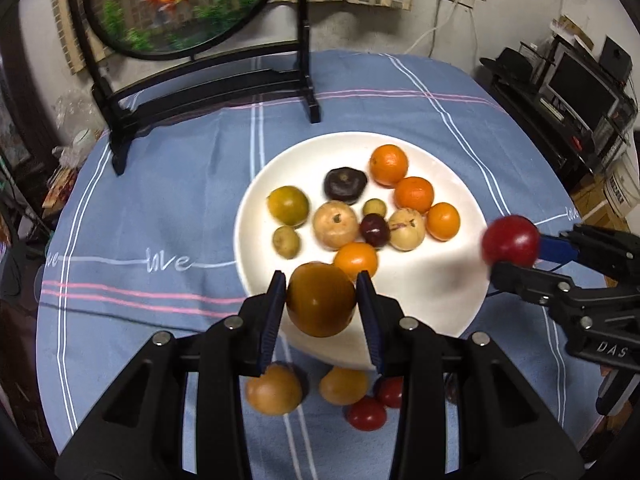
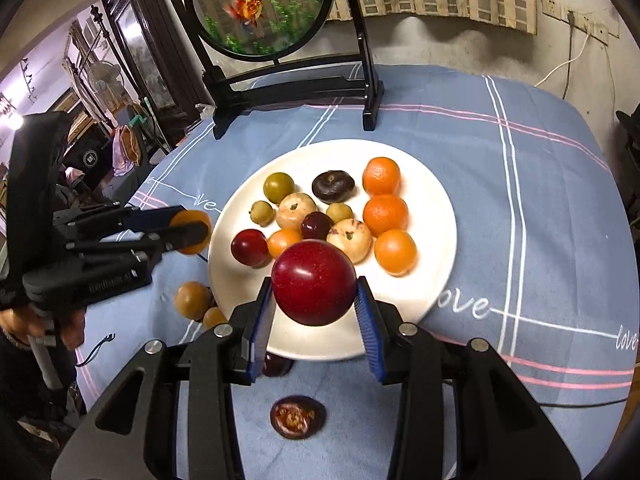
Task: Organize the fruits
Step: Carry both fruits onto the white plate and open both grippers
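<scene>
Left wrist view: left tool [image 1: 322,298] is clamped on a brown-orange fruit [image 1: 321,299], pads on its 9 and 3 o'clock flanks, held above the near rim of the white plate [image 1: 460,184]. The plate carries about 11 small fruits, 3 oranges [image 1: 414,193] lined up toward 1 o'clock, a dark wrinkled fruit [image 1: 345,185] near 12. At 3 o'clock the right tool [image 1: 510,254] grips a red plum-like fruit [image 1: 511,240]. 4 loose fruits lie on the cloth at 6 o'clock, off the plate: 2 tan, 2 red [image 1: 367,413]. Right wrist view: the right tool is closed on the red fruit, which hangs over the plate's 6 o'clock edge; the left tool shows at 9 o'clock with its fruit between the pads. A dark halved fruit [image 2: 297,417] lies on the cloth at 6 o'clock. Handling, as judgement: fruits look light, round, smooth-skinned, so liable to roll or squirt out; ripe ones bruise, so grip across the widest girth, lightly. Surface: bench covered by a blue cloth [image 2: 520,184] with white and pink stripes, soft, damps rolling somewhat. Room: a round goldfish screen [image 2: 260,4] on a black stand at 12 o'clock, plaster wall with sockets, cluttered shelves at the sides.
</scene>
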`<state>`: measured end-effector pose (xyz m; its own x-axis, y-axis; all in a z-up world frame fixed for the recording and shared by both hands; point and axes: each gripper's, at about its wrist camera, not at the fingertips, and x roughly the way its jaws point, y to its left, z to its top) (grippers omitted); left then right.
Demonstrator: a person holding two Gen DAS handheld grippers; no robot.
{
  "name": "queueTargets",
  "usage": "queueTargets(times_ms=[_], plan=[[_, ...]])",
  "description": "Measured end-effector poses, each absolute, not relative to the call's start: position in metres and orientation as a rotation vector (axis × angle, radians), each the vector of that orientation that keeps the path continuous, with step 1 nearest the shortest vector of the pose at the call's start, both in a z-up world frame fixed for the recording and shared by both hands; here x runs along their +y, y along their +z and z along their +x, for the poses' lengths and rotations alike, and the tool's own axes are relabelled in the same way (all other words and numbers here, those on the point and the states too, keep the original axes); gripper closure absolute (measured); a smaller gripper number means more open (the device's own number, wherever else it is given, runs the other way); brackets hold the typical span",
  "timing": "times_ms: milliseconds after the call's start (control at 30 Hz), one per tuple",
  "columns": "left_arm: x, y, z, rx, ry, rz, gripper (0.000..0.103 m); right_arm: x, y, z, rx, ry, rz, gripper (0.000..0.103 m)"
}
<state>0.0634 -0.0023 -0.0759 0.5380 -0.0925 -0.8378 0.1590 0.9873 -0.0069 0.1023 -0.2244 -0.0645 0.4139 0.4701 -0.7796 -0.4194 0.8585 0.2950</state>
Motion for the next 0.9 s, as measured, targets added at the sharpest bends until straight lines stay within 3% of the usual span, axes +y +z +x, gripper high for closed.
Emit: queueTargets(times_ms=[533,567,633,700,733,767,800,900], plan=[[-0.029,-0.066,0.103,0.924,-0.141,0.172,0.066,-0.206,-0.053,0.158,0.953,0.532,0.048,0.062],[-0.028,-0.068,0.106,0.927,-0.137,0.174,0.064,-0.205,-0.054,0.161,0.953,0.533,0.051,0.062],[-0.026,-0.071,0.110,0.940,-0.128,0.177,0.046,-0.201,-0.057,0.169,0.973,0.539,0.051,0.061],[-0.022,-0.073,0.110,0.935,-0.112,0.169,0.043,-0.197,-0.062,0.175,0.999,0.515,0.029,0.060],[-0.018,-0.074,0.110,0.938,-0.109,0.159,0.041,-0.197,-0.062,0.176,0.997,0.506,0.026,0.057],[-0.016,-0.075,0.110,0.941,-0.100,0.155,0.039,-0.199,-0.060,0.176,0.984,0.507,0.039,0.041],[-0.013,-0.076,0.110,0.943,-0.090,0.151,0.036,-0.201,-0.059,0.175,0.973,0.505,0.053,0.033],[-0.002,-0.076,0.109,0.953,-0.063,0.117,0.036,-0.211,-0.050,0.172,0.926,0.497,0.092,0.031]])
